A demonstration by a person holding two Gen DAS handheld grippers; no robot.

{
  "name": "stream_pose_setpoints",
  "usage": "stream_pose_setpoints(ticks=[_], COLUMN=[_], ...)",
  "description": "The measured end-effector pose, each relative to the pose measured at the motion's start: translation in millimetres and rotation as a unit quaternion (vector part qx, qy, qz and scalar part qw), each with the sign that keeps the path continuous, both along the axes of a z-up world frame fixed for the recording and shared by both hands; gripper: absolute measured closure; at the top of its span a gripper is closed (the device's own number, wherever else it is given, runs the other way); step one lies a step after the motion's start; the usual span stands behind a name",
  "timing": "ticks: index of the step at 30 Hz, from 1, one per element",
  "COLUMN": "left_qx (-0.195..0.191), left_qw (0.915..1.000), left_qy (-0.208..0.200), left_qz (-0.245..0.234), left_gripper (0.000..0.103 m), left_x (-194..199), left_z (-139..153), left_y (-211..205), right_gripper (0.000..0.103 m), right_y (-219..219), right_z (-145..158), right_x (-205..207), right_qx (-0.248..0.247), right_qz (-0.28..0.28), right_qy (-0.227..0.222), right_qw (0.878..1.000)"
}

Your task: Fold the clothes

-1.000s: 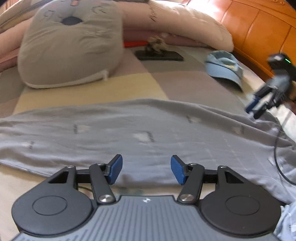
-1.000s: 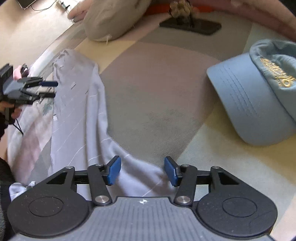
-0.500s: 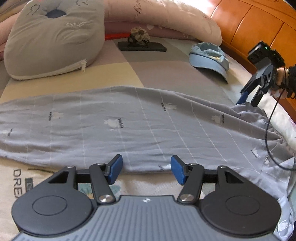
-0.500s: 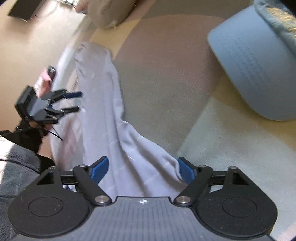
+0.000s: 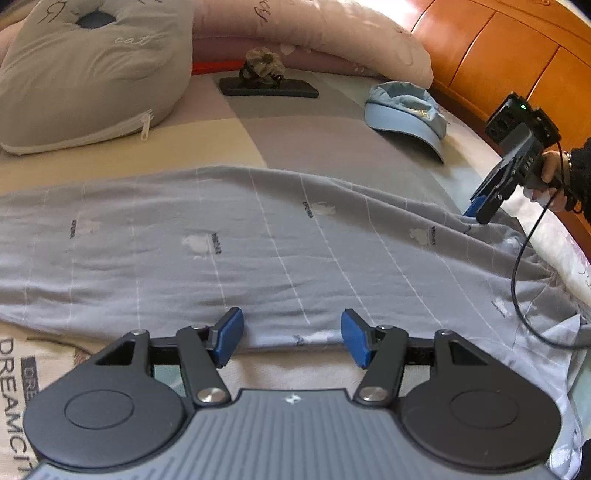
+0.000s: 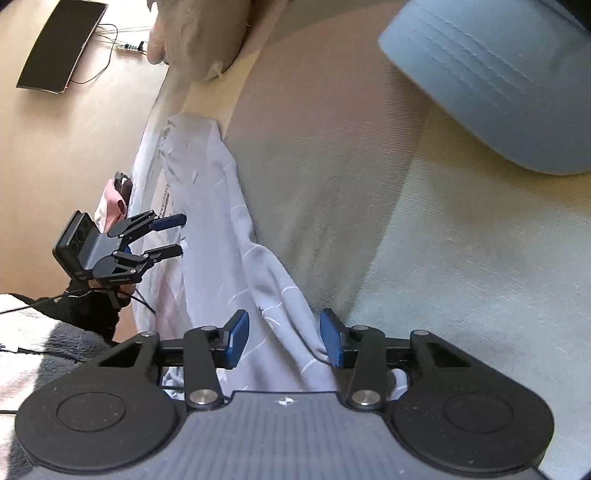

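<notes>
A grey garment (image 5: 258, 240) with thin white stripes lies spread across the bed. My left gripper (image 5: 291, 339) hovers at its near hem, open, with the hem just between the blue pads (image 5: 229, 338) and nothing gripped. In the right wrist view the left gripper (image 6: 181, 234) shows at the bed's left side, fingers apart. My right gripper (image 6: 284, 339) is low over the garment's (image 6: 221, 229) far end. Its jaws are closing with a raised ridge of fabric between them, and the right pad (image 6: 332, 341) touches the cloth. The right gripper (image 5: 480, 212) shows tip-down on the cloth, held by a hand.
A light blue cap (image 5: 406, 110) lies beyond the garment, close to the right gripper's side (image 6: 498, 74). A grey cat pillow (image 5: 85, 74), a long pink pillow (image 5: 314, 33) and a black phone (image 5: 269, 86) sit at the back. A wooden headboard (image 5: 498, 55) bounds the right.
The right gripper sank onto the garment's end and rolled; its jaws spread wide, then narrowed around the fabric ridge. The left gripper eased forward to the hem, its opening unchanged.
</notes>
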State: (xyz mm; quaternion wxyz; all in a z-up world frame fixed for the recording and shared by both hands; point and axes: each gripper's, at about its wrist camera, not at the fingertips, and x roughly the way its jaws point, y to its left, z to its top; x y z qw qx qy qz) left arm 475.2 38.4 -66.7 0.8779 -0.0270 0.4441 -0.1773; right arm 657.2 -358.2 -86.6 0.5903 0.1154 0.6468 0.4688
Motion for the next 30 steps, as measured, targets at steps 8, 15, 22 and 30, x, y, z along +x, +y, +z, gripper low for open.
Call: stream_pose_setpoints(ticks=[8, 15, 22, 30], left_qx=[-0.006, -0.011, -0.002, 0.01], left_qw=[0.9998, 0.9996, 0.9995, 0.9994], left_qy=[-0.01, -0.025, -0.032, -0.034], left_qz=[-0.018, -0.003, -0.001, 0.001], left_gripper=[0.044, 0.044, 0.044, 0.044], left_x=[-1, -1, 8, 11], left_z=[4, 12, 11, 7], left_y=[-7, 5, 8, 5], right_gripper=[0.097, 0.098, 0.083, 0.082], right_y=[31, 4, -3, 36], right_z=[34, 50, 56, 75], right_x=[-19, -5, -21, -32], right_qx=[-0.097, -0.168, -0.168, -0.121], right_qz=[0.029, -0.087, -0.119, -0.125], right_qy=[-0.149, -0.212, -0.226, -0.285], right_qw=[0.984, 0.959, 0.952, 0.943])
